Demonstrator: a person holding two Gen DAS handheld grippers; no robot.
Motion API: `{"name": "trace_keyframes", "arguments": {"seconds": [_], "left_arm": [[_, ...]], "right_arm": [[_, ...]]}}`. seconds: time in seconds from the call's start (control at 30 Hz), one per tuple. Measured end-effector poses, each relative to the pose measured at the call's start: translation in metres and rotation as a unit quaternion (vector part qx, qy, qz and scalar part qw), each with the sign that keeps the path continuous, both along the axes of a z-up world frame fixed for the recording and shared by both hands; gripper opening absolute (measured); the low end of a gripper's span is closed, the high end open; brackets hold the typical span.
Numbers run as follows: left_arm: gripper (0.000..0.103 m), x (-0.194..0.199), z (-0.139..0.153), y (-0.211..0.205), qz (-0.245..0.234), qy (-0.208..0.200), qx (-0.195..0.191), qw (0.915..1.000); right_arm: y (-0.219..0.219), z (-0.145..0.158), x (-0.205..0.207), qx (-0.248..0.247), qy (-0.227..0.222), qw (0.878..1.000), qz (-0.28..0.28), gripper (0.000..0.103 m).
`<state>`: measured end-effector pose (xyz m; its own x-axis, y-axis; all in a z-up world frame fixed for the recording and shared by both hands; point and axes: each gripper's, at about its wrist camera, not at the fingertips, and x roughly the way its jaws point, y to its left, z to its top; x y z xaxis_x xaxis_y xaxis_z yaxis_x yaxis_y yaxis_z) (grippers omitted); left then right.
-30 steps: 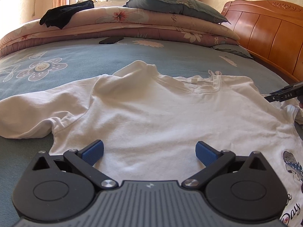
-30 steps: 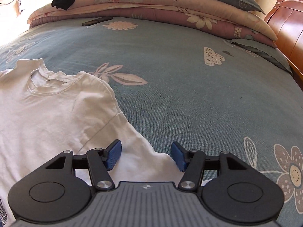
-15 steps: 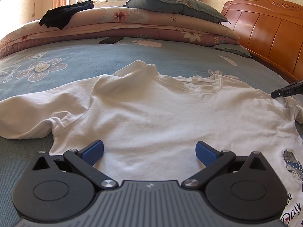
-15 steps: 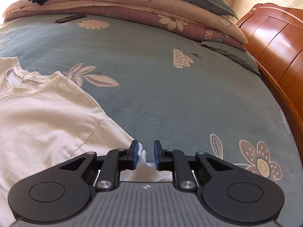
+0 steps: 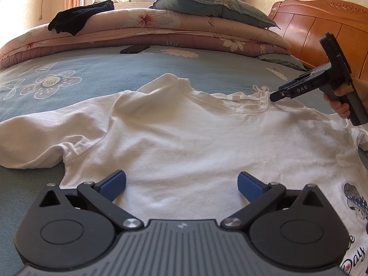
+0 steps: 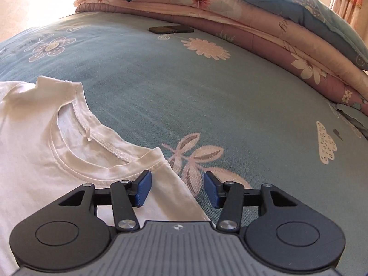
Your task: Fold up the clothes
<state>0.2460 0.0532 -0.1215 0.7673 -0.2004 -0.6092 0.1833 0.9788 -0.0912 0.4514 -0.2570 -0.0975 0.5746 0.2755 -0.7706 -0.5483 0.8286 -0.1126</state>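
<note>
Loosely spread on the teal, flower-printed bedspread [image 6: 184, 92] lies a soft white cotton T-shirt [image 5: 184, 138], its ribbed, stitched collar [image 6: 96, 135] curving toward the quilts. The left gripper [image 5: 181, 184] hovers over the hem, ridged blue pads wide apart, empty. The right gripper [image 6: 177, 188] sits at the shoulder edge, jaws opening, fabric under them but unpinched.

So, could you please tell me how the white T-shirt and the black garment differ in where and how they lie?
The white T-shirt lies spread flat on the blue bedspread; the black garment sits crumpled on the folded quilts. The T-shirt lies near both claws, the black garment far behind. Neither is folded or gripped.
</note>
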Motion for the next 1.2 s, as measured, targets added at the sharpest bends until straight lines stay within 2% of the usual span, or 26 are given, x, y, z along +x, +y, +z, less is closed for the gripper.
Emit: {"name": "trace_keyframes", "arguments": {"seconds": [0.03,0.07,0.13,0.33,0.4,0.43,0.47,0.53,0.6,0.67,0.87,0.97,1.07,1.2], "left_arm": [[0.102,0.000,0.000,0.000,0.000,0.000,0.000,1.0000],[0.102,0.000,0.000,0.000,0.000,0.000,0.000,1.0000],[0.102,0.000,0.000,0.000,0.000,0.000,0.000,1.0000],[0.102,0.000,0.000,-0.001,-0.001,0.000,0.002,1.0000],[0.102,0.000,0.000,-0.001,-0.001,0.000,0.000,1.0000],[0.102,0.000,0.000,-0.001,-0.001,0.000,0.000,1.0000],[0.102,0.000,0.000,-0.001,-0.001,0.000,0.001,1.0000],[0.102,0.000,0.000,-0.002,0.000,0.000,0.001,1.0000],[0.102,0.000,0.000,-0.002,0.000,0.000,0.002,1.0000],[0.102,-0.001,0.000,-0.001,0.000,0.000,0.001,1.0000],[0.102,0.000,0.000,-0.002,0.000,0.000,0.001,1.0000],[0.102,0.000,0.000,-0.003,0.000,0.000,0.003,1.0000],[0.102,0.000,0.000,-0.003,0.000,0.000,0.003,1.0000],[0.102,0.000,0.000,0.000,-0.001,-0.001,-0.008,1.0000]], "right_arm": [[0.000,0.000,-0.001,0.015,0.001,1.000,0.006,0.023],[0.001,0.001,-0.003,0.020,-0.007,1.000,0.012,0.004],[0.006,0.002,-0.004,0.009,-0.033,0.999,0.003,0.003],[0.008,-0.005,0.004,0.020,-0.035,0.999,-0.033,0.004],[0.007,0.004,0.004,0.026,-0.042,0.997,-0.065,0.014],[0.009,0.013,0.004,0.035,-0.051,0.995,-0.075,0.014],[0.013,0.021,0.002,0.046,-0.053,0.995,-0.068,0.018],[0.034,0.037,-0.001,0.064,-0.053,0.996,-0.023,0.027],[0.066,0.048,-0.006,0.058,-0.063,0.996,0.030,0.040],[0.099,0.053,-0.010,0.048,-0.073,0.993,0.078,0.047],[0.191,0.053,-0.018,0.038,-0.070,0.979,0.188,0.049],[0.226,0.054,-0.019,0.038,-0.067,0.972,0.223,0.054],[0.256,0.047,-0.009,0.025,-0.047,0.969,0.241,0.055],[0.275,0.026,0.010,-0.011,0.001,0.973,0.231,0.055]]}}
